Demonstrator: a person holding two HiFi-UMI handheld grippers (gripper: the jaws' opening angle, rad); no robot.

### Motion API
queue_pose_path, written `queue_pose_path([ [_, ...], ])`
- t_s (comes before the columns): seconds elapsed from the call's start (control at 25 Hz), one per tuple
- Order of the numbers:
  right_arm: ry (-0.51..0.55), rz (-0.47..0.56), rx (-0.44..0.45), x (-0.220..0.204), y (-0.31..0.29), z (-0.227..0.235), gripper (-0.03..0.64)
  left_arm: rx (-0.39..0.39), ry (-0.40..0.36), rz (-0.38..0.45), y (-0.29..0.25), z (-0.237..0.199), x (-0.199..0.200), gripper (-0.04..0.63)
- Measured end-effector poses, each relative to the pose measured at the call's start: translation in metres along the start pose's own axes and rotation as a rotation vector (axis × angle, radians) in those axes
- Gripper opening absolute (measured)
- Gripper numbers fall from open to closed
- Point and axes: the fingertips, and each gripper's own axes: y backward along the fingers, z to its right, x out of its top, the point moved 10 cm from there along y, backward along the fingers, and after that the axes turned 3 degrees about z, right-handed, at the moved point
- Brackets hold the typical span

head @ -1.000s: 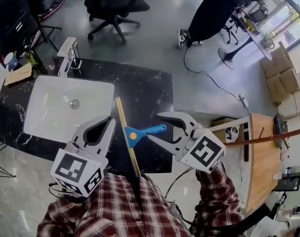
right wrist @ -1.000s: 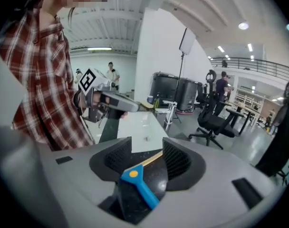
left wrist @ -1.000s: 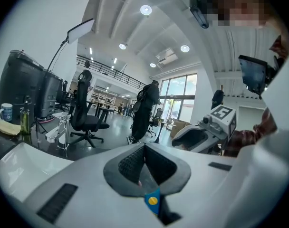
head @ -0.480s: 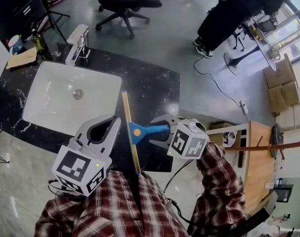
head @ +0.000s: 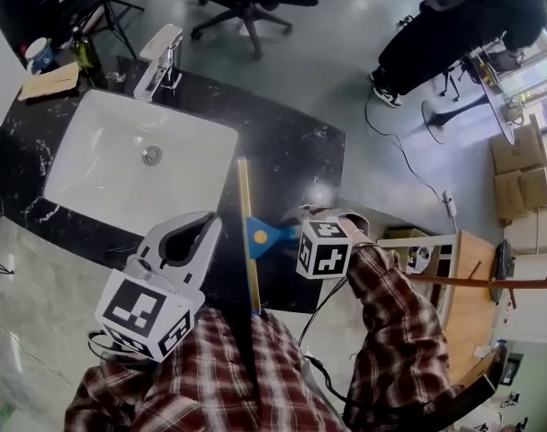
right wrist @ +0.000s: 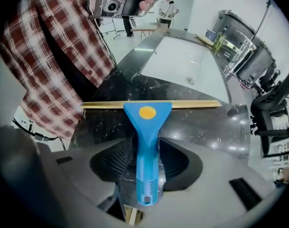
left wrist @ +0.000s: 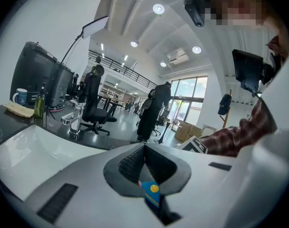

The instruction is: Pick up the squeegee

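Note:
The squeegee [head: 260, 237], with a blue handle and a long brass-coloured blade, lies on the black marble counter [head: 291, 160] right of the sink. My right gripper [head: 291, 232] reaches in from the right and covers most of the handle. In the right gripper view the blue handle [right wrist: 147, 146] runs straight between the ribbed pads of the right gripper [right wrist: 147, 151], which press on both its sides, and the blade lies crosswise beyond. My left gripper [head: 210, 223] hovers left of the blade, shut and empty. The left gripper [left wrist: 144, 151] shows its pads meeting in its own view.
A white rectangular sink [head: 76, 187] with a chrome faucet [head: 161, 57] fills the counter's left. A bottle [head: 86, 57], a cup [head: 40, 57] and a wooden board [head: 50, 81] stand at the far left corner. The counter's front edge is close to my body. A wooden table [head: 471, 268] stands to the right.
My right gripper went from wide open beside the handle to closed around it, moving left along the handle. The squeegee has stayed on the counter. The left gripper has barely moved.

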Motion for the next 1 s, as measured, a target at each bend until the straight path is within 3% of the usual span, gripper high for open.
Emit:
queue_pose_path([
  [0.24, 0.021, -0.059, 0.005, 0.002, -0.013, 0.001, 0.185, 0.026, 0.013, -0.008, 0.004, -0.004, -0.003, 0.011],
  [0.32, 0.021, -0.054, -0.001, 0.003, -0.013, 0.001, 0.147, 0.031, 0.012, -0.008, 0.005, -0.004, -0.003, 0.011],
  [0.6, 0.012, -0.028, -0.035, 0.001, -0.012, -0.003, 0.143, 0.031, 0.005, -0.010, 0.003, -0.002, -0.003, 0.011],
  [1.0, -0.009, 0.030, -0.216, -0.007, 0.024, -0.001, 0.141, 0.019, -0.019, -0.003, 0.001, -0.001, 0.004, 0.011],
])
